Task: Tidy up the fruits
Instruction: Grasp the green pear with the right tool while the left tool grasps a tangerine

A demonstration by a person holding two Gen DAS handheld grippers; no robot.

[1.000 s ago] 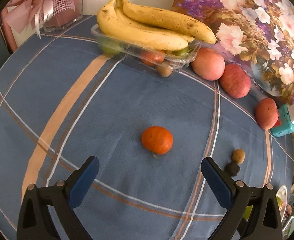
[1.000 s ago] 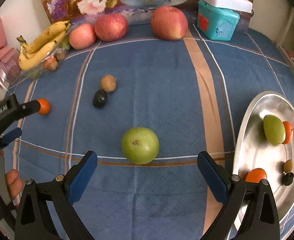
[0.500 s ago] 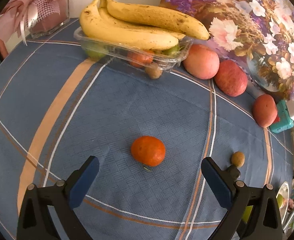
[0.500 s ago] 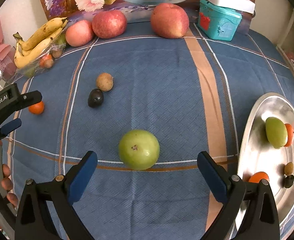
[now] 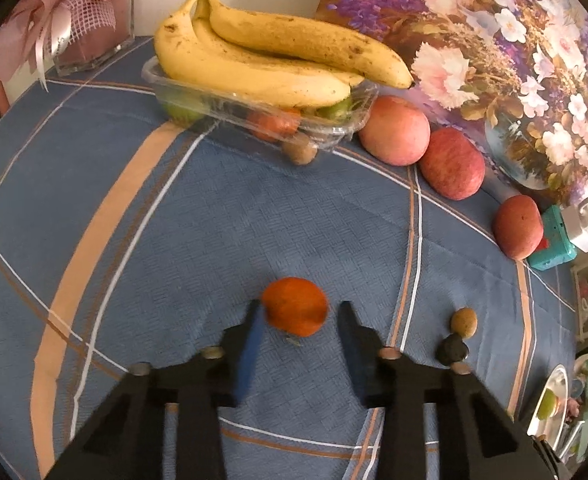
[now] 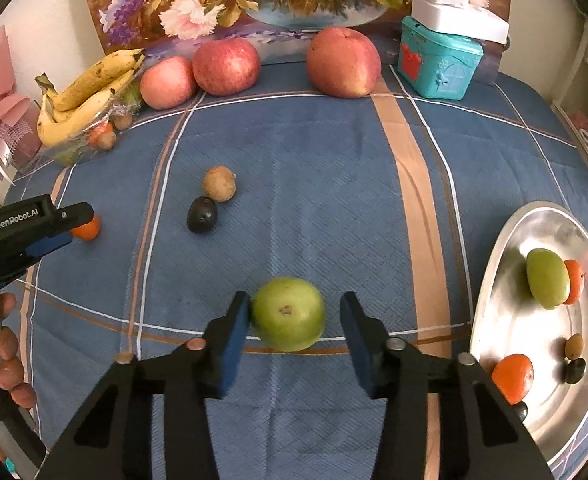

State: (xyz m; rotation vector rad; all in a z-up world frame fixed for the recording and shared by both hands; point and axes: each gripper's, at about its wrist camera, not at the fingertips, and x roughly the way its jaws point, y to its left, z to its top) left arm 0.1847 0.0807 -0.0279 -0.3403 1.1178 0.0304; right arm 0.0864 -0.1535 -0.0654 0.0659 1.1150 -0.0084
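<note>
Step in hand: twin pick-up. My left gripper (image 5: pixel 298 312) is closing around the small orange (image 5: pixel 295 306), which sits on the blue checked cloth (image 5: pixel 214 220) of the counter; its left pad touches the fruit's side, the right pad still stands a little off. My right gripper (image 6: pixel 294 312) is likewise closing around the green fruit (image 6: pixel 288 314), left pad against it, right pad just clear; neither piece is clamped yet. Next move, as I judge it: finish both squeezes gently, since round fruit may roll out from one-sided contact, then lift and carry toward a container. Container one: steel tray (image 6: pixel 506 248) at the right edge, holding one green fruit (image 6: pixel 547 278) with an orange piece (image 6: pixel 575 282) touching behind it, another orange (image 6: pixel 512 378), a small brown fruit (image 6: pixel 575 346) and a small dark one (image 6: pixel 575 371) just beside each other. Container two: clear plastic punnet (image 5: pixel 262 114) at the far left, bananas (image 5: pixel 266 60) lying across its top, green and orange pieces inside, a brown fruit (image 5: pixel 300 152) at its near wall; whether inside or outside I cannot tell. Loose on the cloth: three red apples (image 6: pixel 226 66) along the back, one brown fruit (image 6: pixel 219 184) and one dark fruit (image 6: pixel 202 215) touching mid-cloth.
</note>
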